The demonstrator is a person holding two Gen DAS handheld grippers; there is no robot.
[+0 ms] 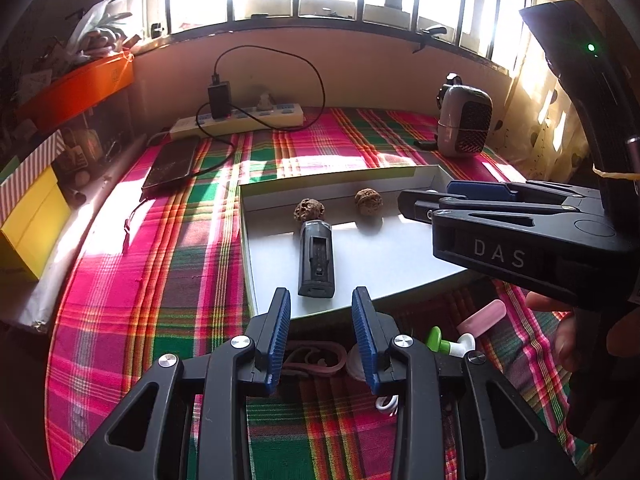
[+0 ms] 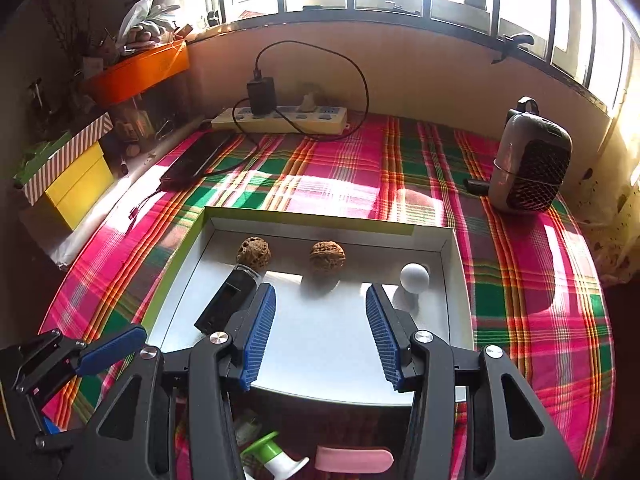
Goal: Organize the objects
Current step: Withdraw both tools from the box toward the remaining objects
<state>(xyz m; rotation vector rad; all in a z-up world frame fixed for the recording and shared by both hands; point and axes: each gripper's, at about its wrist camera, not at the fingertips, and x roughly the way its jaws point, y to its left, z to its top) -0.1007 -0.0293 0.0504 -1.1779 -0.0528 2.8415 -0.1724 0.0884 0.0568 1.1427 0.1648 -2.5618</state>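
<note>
Both my grippers, left point(image 1: 321, 332) and right point(image 2: 321, 330), hang with jaws apart, holding nothing, at the tray's point(image 2: 454, 276) near edge. Next pick looks like the pink piece point(image 2: 352, 459) on the cloth point(image 2: 520, 280) below: drop straight, straddle its narrow width.

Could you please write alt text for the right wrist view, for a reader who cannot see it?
An open right claw hovers over a white tray on a plaid cloth, holding two walnuts, a white ball and a black device.

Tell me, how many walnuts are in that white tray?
2. One walnut sits at the tray's back left, touching the black device; the other walnut lies mid-back. None seem hidden.
</note>
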